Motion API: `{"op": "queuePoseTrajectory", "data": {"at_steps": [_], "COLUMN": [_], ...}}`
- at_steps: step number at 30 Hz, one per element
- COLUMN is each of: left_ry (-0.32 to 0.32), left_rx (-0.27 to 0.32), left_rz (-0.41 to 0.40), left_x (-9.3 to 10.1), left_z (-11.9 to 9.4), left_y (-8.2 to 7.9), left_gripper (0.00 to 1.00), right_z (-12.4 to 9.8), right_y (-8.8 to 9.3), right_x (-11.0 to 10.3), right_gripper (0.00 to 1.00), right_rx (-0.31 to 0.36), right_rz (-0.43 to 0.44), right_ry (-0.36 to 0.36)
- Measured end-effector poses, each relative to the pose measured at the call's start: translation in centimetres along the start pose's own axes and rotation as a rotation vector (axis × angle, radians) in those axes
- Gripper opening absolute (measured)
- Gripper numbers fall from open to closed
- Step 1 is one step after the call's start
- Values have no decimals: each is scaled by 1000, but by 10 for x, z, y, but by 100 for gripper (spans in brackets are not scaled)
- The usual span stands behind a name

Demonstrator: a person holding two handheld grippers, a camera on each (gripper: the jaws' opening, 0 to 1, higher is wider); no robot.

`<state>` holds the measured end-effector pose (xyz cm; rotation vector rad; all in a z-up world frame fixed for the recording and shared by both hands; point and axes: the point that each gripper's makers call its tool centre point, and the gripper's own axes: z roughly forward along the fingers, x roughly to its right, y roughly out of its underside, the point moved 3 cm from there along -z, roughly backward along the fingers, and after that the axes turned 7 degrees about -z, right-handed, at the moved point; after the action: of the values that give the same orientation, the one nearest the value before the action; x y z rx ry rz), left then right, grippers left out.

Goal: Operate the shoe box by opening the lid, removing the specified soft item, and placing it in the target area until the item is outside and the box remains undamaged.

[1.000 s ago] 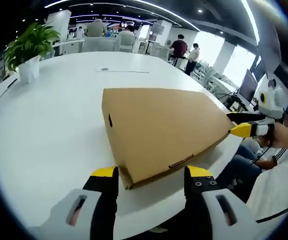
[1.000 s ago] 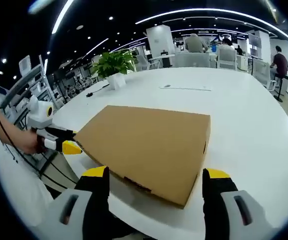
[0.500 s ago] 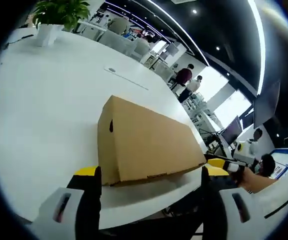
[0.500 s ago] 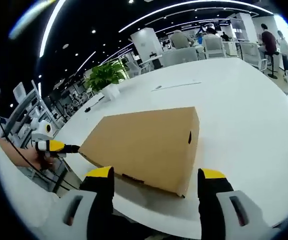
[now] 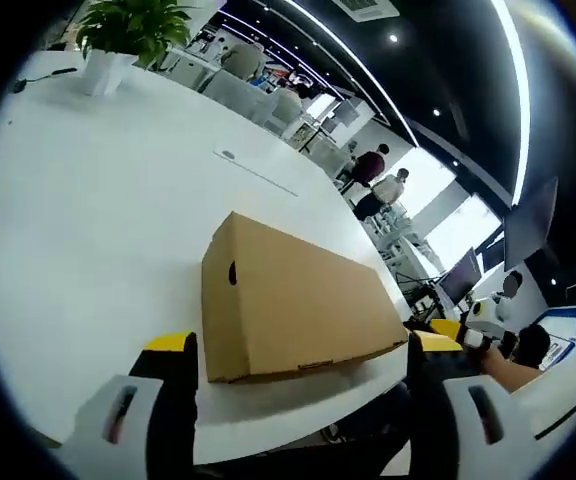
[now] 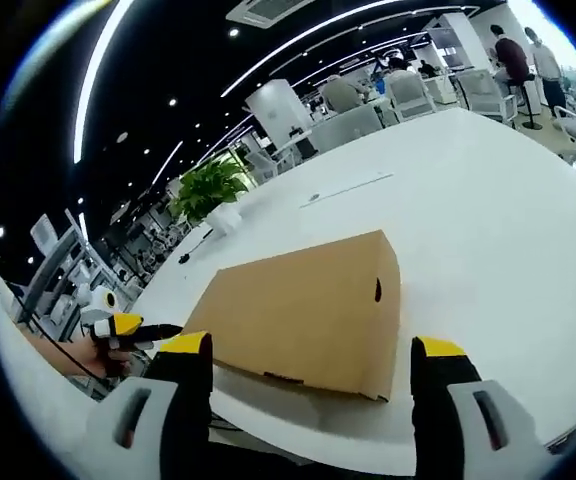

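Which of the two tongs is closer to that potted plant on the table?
Left, as far as I can judge. The plant stands far across the white table from both, toward the left tongs' side of the cardboard box; the right tongs sit at the opposite corner.

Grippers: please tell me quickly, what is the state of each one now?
Left gripper: open, holding nothing; the shoe box lies closed ahead, between its jaws.
Right gripper: open, holding nothing, facing the same box.

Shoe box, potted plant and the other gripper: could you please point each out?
Shoe box (image 5: 298, 300): left gripper view, on its closed lid.
Potted plant (image 6: 211, 190): right gripper view, on its leaves.
Left gripper (image 6: 128, 327): right gripper view, at its yellow fingers.
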<state>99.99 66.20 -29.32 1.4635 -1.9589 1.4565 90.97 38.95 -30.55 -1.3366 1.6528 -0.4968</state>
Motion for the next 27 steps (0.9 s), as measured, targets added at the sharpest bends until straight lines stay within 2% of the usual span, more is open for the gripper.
{"op": "queuePoseTrajectory", "data": {"at_steps": [3, 5, 6, 7, 8, 11, 12, 13, 14, 16, 18, 20, 23, 25, 27], "left_ry": [0, 6, -6, -3, 15, 49, 45, 48, 60, 51, 37, 35, 45, 23, 34], "left_rx": [-5, -36, -27, -15, 14, 16, 27, 24, 26, 61, 50, 54, 49, 57, 79], "left_rz": [18, 41, 65, 58, -5, -124, -138, -146, -183, -225, -218, -223, -263, -298, -344], "left_x": [-2, 1, -1, 0, 5, 3, -1, -4, -2, -7, -8, -7, -4, -11, -16], "left_z": [1, 4, 2, 0, 0, 1, 2, 4, 5, 9, 12, 13, 17, 17, 17], "left_y": [-1, 1, -3, -6, -11, -10, -10, -8, -5, -5, -2, -2, -2, -4, -9], "left_gripper": [87, 85, 85, 85, 86, 90, 88, 83, 78, 76, 76, 72, 75, 74, 72], "right_z": [-2, -3, -4, -4, -4, -3, -3, -5, -5, -4, -5, -6, -1, -1, -1], "right_y": [-4, -7, -8, -9, -10, -9, -9, -11, -12, -14, -16, -20, -24, -27, -28], "right_x": [1, -1, -2, -1, -2, 1, -1, -5, -5, -2, -3, -3, -1, 4, 7], "right_gripper": [86, 83, 82, 82, 81, 75, 69, 61, 57, 57, 56, 55, 56, 56, 54], "right_rx": [5, 8, 9, 8, 7, -2, -9, -6, -1, 1, 15, 43, 93, 114, 121], "right_rz": [6, 14, 11, 7, 1, -10, -8, 16, 21, 31, 34, 76, 202, 239, 235], "right_ry": [-1, -10, -7, 1, -2, -23, -51, -77, -80, -76, -71, -79, -94, -68, -58]}}
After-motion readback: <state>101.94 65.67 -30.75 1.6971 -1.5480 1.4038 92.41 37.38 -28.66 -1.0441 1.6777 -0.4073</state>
